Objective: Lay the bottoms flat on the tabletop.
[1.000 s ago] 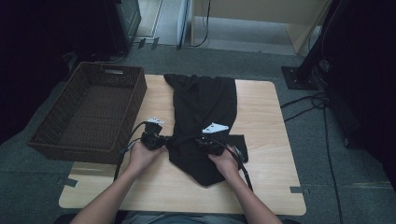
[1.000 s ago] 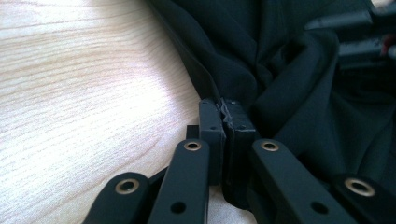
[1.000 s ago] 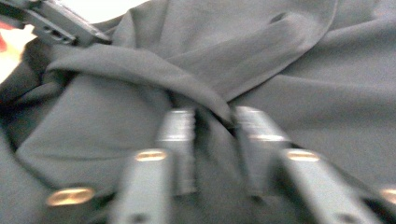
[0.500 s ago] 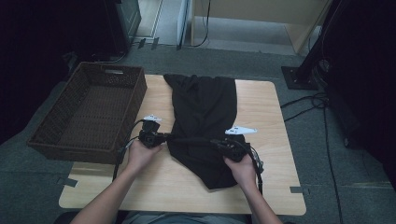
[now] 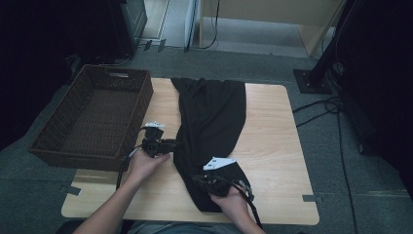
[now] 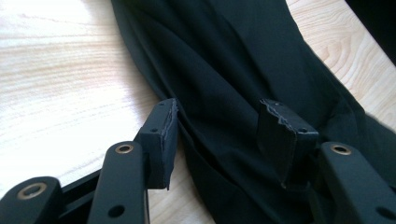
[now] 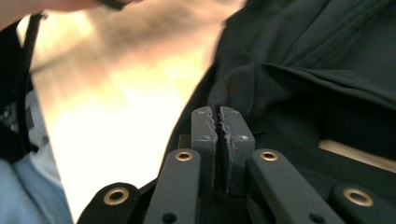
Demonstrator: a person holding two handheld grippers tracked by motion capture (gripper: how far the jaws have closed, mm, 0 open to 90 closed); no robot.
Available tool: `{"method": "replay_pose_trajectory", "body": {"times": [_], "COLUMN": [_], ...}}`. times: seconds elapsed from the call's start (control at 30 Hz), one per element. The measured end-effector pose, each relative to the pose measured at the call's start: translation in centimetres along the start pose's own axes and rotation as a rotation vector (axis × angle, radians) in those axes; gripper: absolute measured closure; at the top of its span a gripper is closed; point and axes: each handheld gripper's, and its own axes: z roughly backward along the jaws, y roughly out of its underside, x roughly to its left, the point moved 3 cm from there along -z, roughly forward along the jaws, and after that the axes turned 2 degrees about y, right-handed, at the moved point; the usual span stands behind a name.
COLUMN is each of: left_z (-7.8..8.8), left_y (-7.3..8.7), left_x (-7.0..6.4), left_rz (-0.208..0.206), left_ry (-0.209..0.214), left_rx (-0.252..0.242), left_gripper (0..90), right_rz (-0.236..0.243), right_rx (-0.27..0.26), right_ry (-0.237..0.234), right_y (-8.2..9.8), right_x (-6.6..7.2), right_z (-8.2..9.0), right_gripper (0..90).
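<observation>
A black garment lies lengthwise down the middle of the wooden table. My left gripper rests at the garment's left edge. In the left gripper view this gripper stands open. Its jaws have just been opening, and the black cloth lies loose between the pads without being pressed. My right gripper is near the table's front edge at the garment's lower end. In the right gripper view it is shut, pinching a thin fold of the garment.
A brown wicker basket stands off the table's left side, next to my left hand. Bare wood shows right of the garment. Cables trail on the floor to the right, beside a dark stand base.
The left jaws have opened and let go of the garment's edge. The right gripper swung out to the right, then back toward the near edge, dragging the garment's lower end with it.
</observation>
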Motion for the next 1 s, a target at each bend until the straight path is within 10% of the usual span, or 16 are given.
{"method": "replay_pose_trajectory", "body": {"times": [0.17, 0.4, 0.63, 0.87, 1.0], "left_z": [0.0, 0.0, -2.3, -1.8, -2.2], "left_y": [-0.1, 0.1, 1.0, 1.3, 1.8], "left_x": [-1.0, -3.0, -3.1, -2.7, -2.0], "left_rz": [-0.016, -0.075, -0.094, -0.103, -0.106], "left_ry": [0.029, 0.071, 0.072, 0.052, 0.007], "left_rx": [-0.008, 0.013, 0.08, 0.097, 0.105], "left_gripper": [48.8, 49.0, 47.9, 47.5, 47.7], "right_rz": [0.026, -0.043, -0.043, -0.004, 0.021], "right_rx": [-0.12, -0.238, -0.142, -0.09, -0.033], "right_ry": [0.009, 0.123, 0.175, 0.15, 0.182], "right_y": [-1.1, -3.0, -3.1, -3.0, -2.7], "right_x": [-0.6, -5.2, -9.3, -8.9, -8.8], "right_z": [1.2, 4.9, 1.3, -0.9, -1.9], "right_gripper": [60.6, 61.0, 53.9, 45.7, 69.9]}}
